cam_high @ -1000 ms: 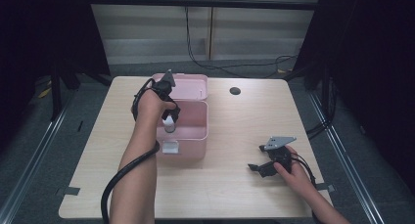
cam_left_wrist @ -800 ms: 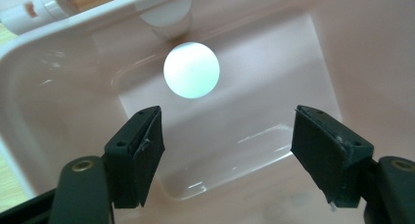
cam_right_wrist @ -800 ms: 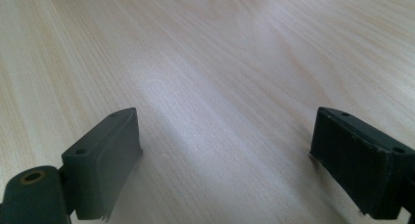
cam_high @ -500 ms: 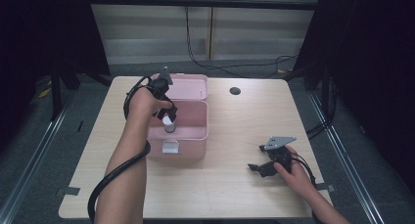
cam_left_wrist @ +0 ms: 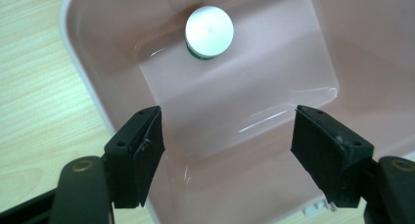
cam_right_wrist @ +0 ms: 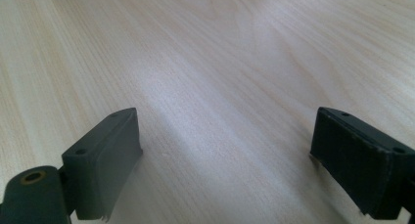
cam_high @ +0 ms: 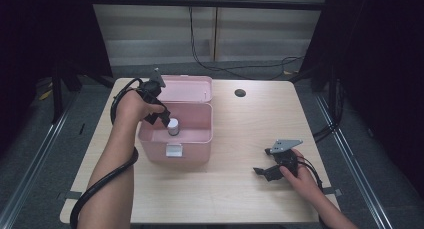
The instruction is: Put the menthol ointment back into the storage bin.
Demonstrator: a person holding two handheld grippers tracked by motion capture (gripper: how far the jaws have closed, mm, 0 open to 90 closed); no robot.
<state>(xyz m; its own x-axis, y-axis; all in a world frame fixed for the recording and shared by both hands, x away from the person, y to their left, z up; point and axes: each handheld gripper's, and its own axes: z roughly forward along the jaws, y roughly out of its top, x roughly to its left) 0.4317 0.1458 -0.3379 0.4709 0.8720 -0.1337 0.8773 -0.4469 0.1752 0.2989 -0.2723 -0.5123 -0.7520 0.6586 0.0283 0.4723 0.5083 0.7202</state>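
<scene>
A pink box (cam_high: 195,146) stands open on the wooden table, its lid (cam_high: 187,89) folded back behind it. A small bottle with a white cap (cam_high: 173,126) stands upright inside, near the left wall. My left gripper (cam_high: 161,119) hangs over the box's left rim, just left of the bottle, open and holding nothing. In the left gripper view the white cap (cam_left_wrist: 209,31) lies well beyond the spread jaws of the left gripper (cam_left_wrist: 227,123), above the pink floor (cam_left_wrist: 244,87). My right gripper (cam_high: 264,171) rests open on the table at the right; the right gripper (cam_right_wrist: 225,131) has bare wood between its jaws.
A white latch (cam_high: 173,150) sits on the box's front wall. A dark round hole (cam_high: 240,93) marks the table's far side. Bare wood (cam_high: 235,134) lies between the box and the right hand. Black cables trail from both grippers.
My left hand has drawn back to the left and up, away from the bottle, which stays standing in the box. The right hand has kept still.
</scene>
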